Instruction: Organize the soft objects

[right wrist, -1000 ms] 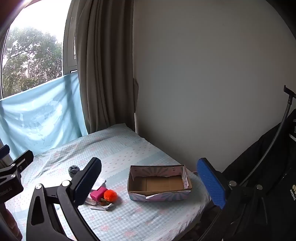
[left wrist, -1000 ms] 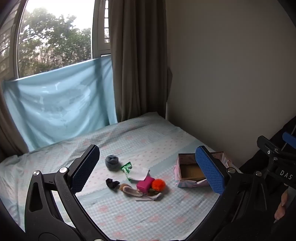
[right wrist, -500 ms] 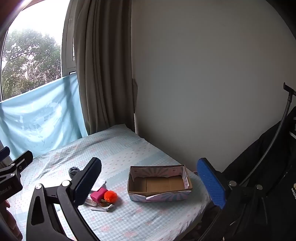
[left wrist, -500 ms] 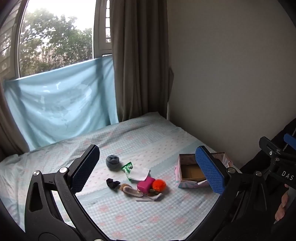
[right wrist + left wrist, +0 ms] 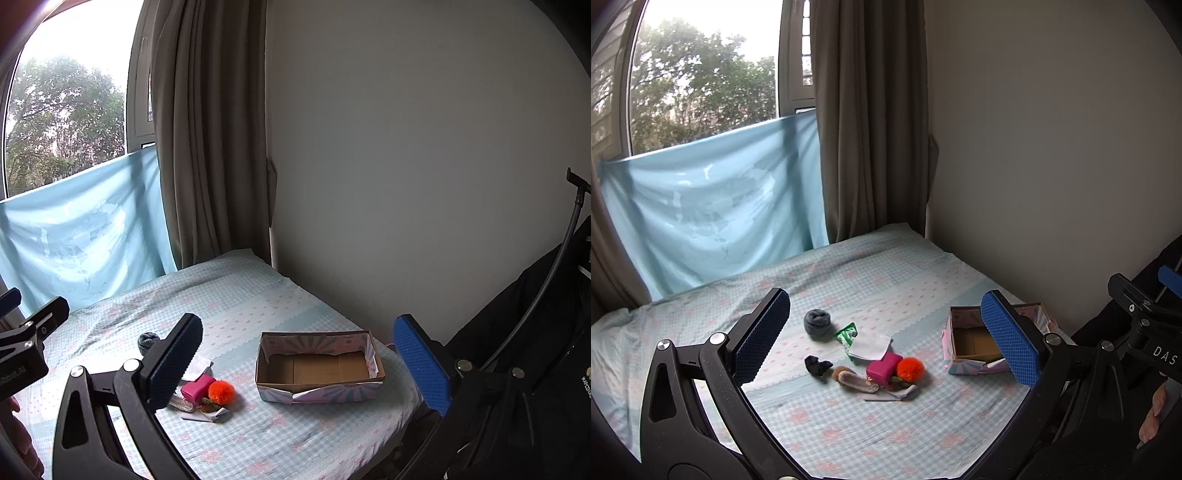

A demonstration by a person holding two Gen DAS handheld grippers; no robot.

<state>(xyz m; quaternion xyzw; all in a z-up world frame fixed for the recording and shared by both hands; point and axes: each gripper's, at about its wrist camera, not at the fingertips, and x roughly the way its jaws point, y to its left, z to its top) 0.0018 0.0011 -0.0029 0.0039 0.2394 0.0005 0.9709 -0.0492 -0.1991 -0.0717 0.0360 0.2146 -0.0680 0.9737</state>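
Both my claws held above the bed, well short of the items. My left gripper [image 5: 886,336] released, jaws spread wide, nothing between the blue pads. My right gripper [image 5: 306,363] likewise released and empty.

Surface: bed [image 5: 871,280] with a pale blue checked sheet, pink flower print, some creases toward the window end. Soft items lie in a loose cluster near the middle: grey rolled sock [image 5: 817,323] farthest back; green striped piece [image 5: 846,332] just beside it; white folded cloth [image 5: 870,347] touching the pink block [image 5: 883,370]; orange pompom [image 5: 910,368] against the block's right side; small dark sock [image 5: 817,366] to the left; furry brown slipper-like item [image 5: 854,380] in front. Exact nature of the flat grey scrap under the pompom: cannot tell.

Cardboard box [image 5: 319,369], patterned outside, open, sits right of the cluster, apart from it, near the bed edge by the wall.

Room: brown curtain [image 5: 868,118], light blue cloth [image 5: 713,210] hung across the lower window, trees outside, plain wall [image 5: 424,147], dark garment [image 5: 546,332] at right
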